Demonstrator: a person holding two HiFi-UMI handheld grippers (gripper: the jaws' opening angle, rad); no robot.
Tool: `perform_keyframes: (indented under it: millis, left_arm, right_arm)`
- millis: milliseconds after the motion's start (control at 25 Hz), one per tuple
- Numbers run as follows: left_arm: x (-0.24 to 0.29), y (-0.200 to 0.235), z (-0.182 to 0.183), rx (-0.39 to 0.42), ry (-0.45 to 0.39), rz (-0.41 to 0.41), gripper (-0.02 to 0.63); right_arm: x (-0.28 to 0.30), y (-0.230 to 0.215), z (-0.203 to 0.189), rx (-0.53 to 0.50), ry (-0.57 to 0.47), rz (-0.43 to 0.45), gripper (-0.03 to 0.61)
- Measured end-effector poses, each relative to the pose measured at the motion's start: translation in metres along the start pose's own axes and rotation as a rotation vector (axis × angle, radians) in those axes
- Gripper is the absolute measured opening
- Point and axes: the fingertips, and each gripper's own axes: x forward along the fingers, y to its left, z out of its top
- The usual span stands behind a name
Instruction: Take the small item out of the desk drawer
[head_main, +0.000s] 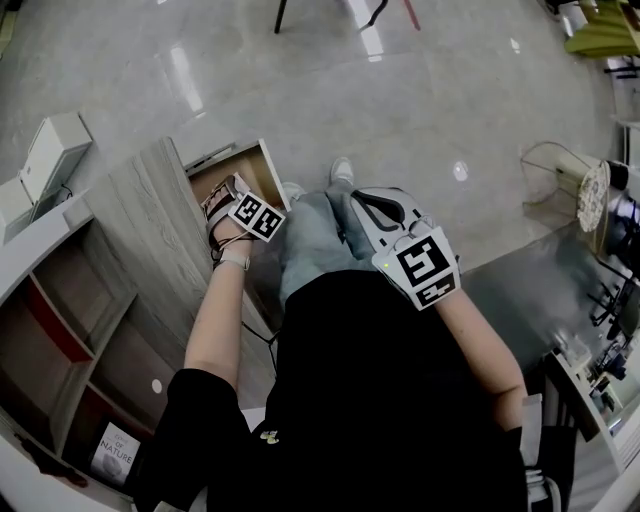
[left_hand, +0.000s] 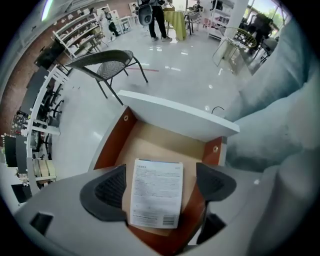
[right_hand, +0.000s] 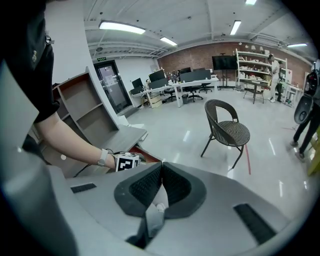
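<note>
Left gripper (left_hand: 161, 184) is over the open drawer (left_hand: 112, 145) with its jaws wide apart, gripping nothing. White box (left_hand: 156, 192) lies flat on the drawer floor, label up, between the two pads. It sits nearer the left pad, with a clear gap to the right pad. Drawer's white front is just beyond the jaw tips. Right gripper (right_hand: 161, 186) is held up away from the drawer, jaws closed pad to pad, nothing between them.
</note>
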Motion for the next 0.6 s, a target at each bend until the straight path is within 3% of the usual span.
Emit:
perform_keyframes:
  millis: [320,600]
  left_arm:
    - [0.028,0.010,-0.006,0.065,0.084,0.051,0.448]
    - [0.046,0.008,-0.013,0.036,0.151,-0.022,0.446]
  right_arm:
    - [-0.005,-0.011,-0.011,0.018,0.024,-0.036,-0.005]
    - [-0.006,-0.016,-0.015,0.023,0.033,-0.044,-0.005]
